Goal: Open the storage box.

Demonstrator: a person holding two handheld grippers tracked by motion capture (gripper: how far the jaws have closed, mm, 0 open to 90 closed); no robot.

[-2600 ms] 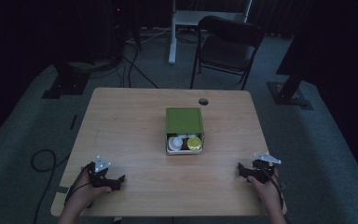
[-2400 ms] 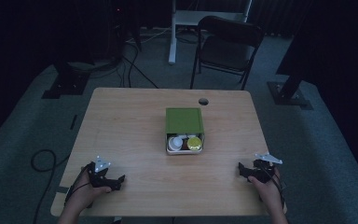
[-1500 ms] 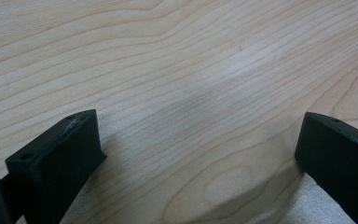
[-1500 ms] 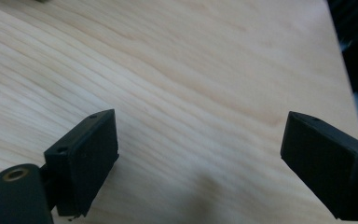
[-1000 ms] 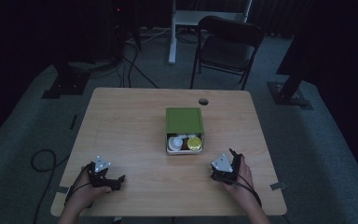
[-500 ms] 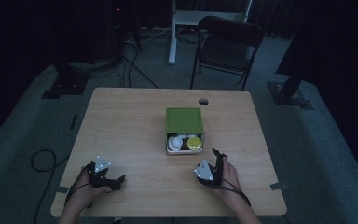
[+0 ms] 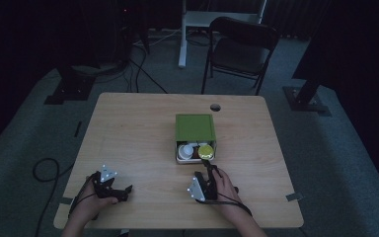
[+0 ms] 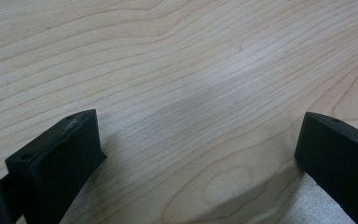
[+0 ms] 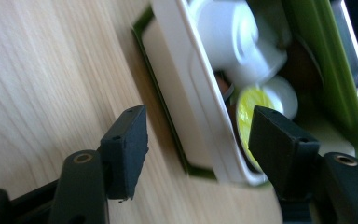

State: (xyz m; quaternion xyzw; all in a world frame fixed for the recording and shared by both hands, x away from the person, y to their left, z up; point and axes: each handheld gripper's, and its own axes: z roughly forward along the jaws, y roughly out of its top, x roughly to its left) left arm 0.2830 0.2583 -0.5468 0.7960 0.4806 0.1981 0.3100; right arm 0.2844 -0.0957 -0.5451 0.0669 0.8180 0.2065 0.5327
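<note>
At the near edge of the wooden counter (image 7: 128,133), the left gripper (image 7: 109,183) rests with its jaws spread wide over bare wood. The right gripper (image 7: 205,174), released and holding nothing, has just been narrowing its jaws; they straddle the near corner of the white tray (image 9: 182,93), one over the counter, one inside by the yellow-lidded cup (image 9: 247,107). The tray, also holding white cups (image 9: 233,37), juts from a green box (image 7: 195,129) at the counter's middle, with a round hole (image 7: 215,107) in the counter beyond and a dark folding chair (image 7: 239,49) behind.
</note>
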